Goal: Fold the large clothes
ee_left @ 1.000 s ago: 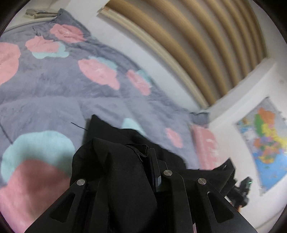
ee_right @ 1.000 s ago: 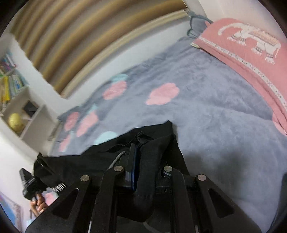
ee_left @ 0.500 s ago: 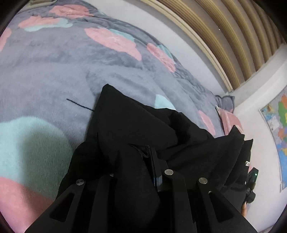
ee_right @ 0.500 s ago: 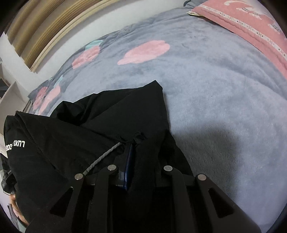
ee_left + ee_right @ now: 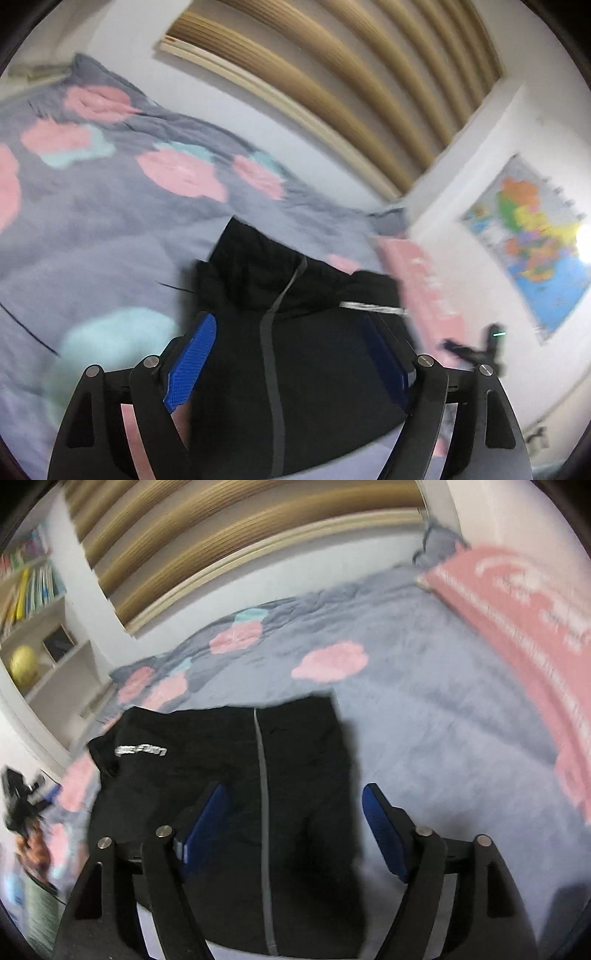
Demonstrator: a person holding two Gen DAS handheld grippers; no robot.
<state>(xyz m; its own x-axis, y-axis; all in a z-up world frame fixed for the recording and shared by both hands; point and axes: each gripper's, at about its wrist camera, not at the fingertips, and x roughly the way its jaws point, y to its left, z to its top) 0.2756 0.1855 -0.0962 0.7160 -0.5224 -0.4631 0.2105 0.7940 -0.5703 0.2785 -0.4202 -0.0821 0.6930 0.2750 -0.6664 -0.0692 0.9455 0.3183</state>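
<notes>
The black jacket (image 5: 258, 812) lay spread on the grey fleece blanket (image 5: 424, 720), zip line running straight away from the camera. Both the left gripper (image 5: 291, 354) and the right gripper (image 5: 295, 823) had just been opening and stood wide, blue pads clear of the cloth, holding nothing. To fold well, each should next pinch a side edge evenly and carry it toward the zip. The fabric looked thin and limp, possibly slick, though blur hid detail; the blanket seemed plush.
</notes>
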